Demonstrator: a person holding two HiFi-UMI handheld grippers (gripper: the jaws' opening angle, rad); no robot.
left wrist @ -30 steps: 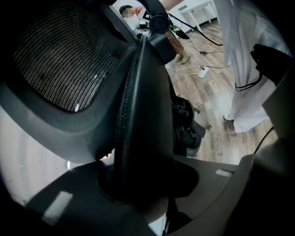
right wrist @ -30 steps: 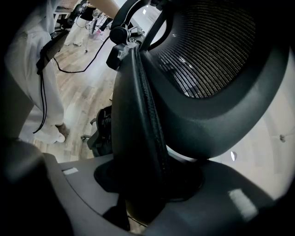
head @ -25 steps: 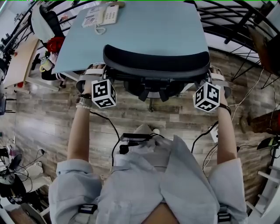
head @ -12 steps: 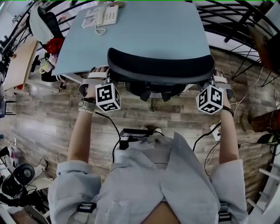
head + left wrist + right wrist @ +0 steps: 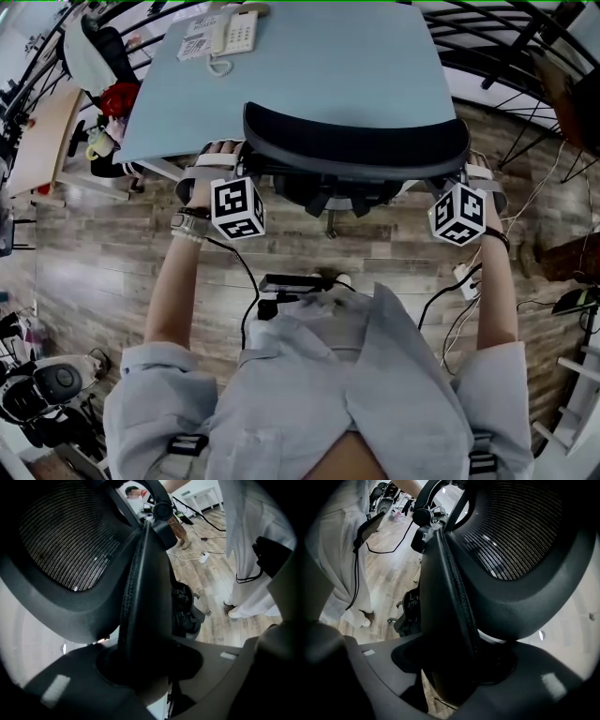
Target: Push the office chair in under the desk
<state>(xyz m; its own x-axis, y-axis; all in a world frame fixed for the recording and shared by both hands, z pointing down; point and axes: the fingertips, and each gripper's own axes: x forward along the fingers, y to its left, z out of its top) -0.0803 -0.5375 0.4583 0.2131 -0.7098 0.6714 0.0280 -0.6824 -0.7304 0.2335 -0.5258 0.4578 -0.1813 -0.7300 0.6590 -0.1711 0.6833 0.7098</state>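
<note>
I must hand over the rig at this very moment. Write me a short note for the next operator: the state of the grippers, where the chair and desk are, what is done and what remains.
Left gripper: shut on the office chair, at the left edge of its backrest.
Right gripper: shut on the backrest's right edge.
Position: in the head view the backrest top overlaps the near edge of the desk. The seat is hidden beneath it. Part of the underframe shows on the near side.
Done: chair gripped on both sides and up against the desk.
Left: probably a short push further if there is room, then open both grippers.
</note>
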